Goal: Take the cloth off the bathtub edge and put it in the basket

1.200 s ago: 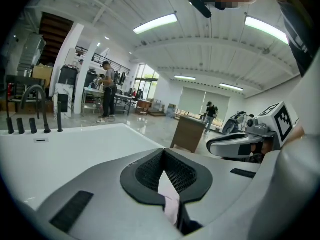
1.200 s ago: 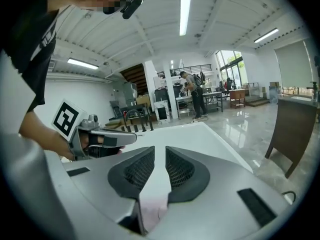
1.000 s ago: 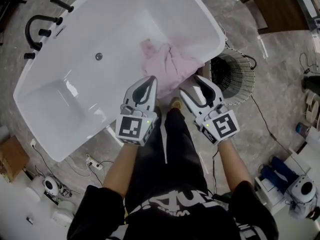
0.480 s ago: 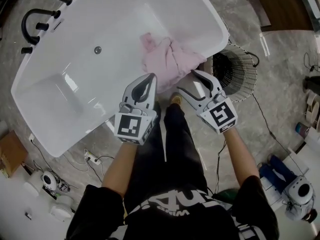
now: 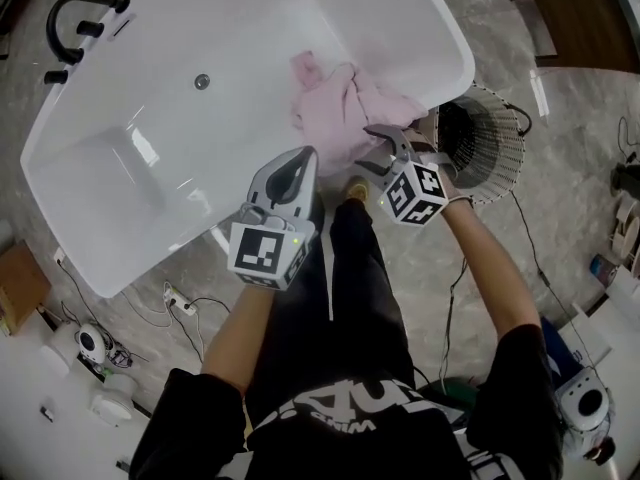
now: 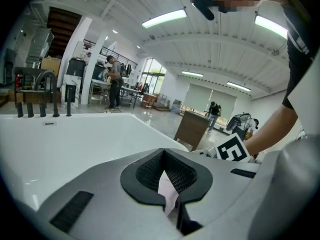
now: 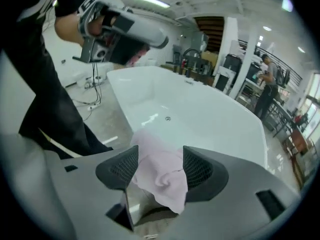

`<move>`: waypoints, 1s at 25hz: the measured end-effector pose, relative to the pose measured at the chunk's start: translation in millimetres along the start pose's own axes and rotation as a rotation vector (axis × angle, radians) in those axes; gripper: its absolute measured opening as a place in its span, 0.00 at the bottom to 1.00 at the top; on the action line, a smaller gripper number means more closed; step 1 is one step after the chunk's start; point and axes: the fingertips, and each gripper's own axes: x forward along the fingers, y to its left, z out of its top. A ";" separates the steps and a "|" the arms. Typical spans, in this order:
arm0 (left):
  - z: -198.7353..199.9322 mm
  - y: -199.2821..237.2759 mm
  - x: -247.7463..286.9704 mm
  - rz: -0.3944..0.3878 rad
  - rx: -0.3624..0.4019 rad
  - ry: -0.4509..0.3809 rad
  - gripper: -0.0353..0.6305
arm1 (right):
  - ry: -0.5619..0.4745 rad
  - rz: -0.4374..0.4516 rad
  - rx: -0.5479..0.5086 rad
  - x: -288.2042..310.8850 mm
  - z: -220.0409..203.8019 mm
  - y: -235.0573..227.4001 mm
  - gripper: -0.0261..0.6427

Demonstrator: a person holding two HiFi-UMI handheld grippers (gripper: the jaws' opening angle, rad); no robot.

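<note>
A pink cloth (image 5: 335, 108) lies crumpled over the near rim of the white bathtub (image 5: 250, 58), beside a round wire basket (image 5: 490, 148) on the floor. My right gripper (image 5: 372, 150) is at the cloth's lower right edge, turned sideways and wide open. In the right gripper view the cloth (image 7: 160, 179) hangs between the spread jaws of that gripper (image 7: 160, 156), and the pads do not press on it. My left gripper (image 5: 302, 156) hovers just short of the tub rim, shut and holding nothing. In the left gripper view a sliver of pink shows behind its closed tips (image 6: 163, 151).
A black faucet (image 5: 75, 23) stands at the tub's far left end. A power strip and cables (image 5: 185, 303) lie on the marble floor left of the person's legs (image 5: 340, 298). A wooden cabinet (image 5: 580, 13) stands at the top right, beyond the basket.
My right gripper has moved forward to the cloth, rolled onto its side and spread its jaws wider around the fabric. The left gripper has stayed almost where it was.
</note>
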 end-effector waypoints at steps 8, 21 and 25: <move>-14.0 7.8 -9.0 0.021 -0.019 0.016 0.07 | 0.156 0.076 -0.142 58.7 -39.2 2.5 0.40; -20.3 13.6 -13.1 0.020 -0.031 0.017 0.07 | 0.220 0.185 -0.194 81.5 -52.5 7.1 0.40; -22.3 16.6 -13.8 0.022 -0.034 0.023 0.07 | 0.248 0.211 -0.307 83.9 -59.0 7.6 0.40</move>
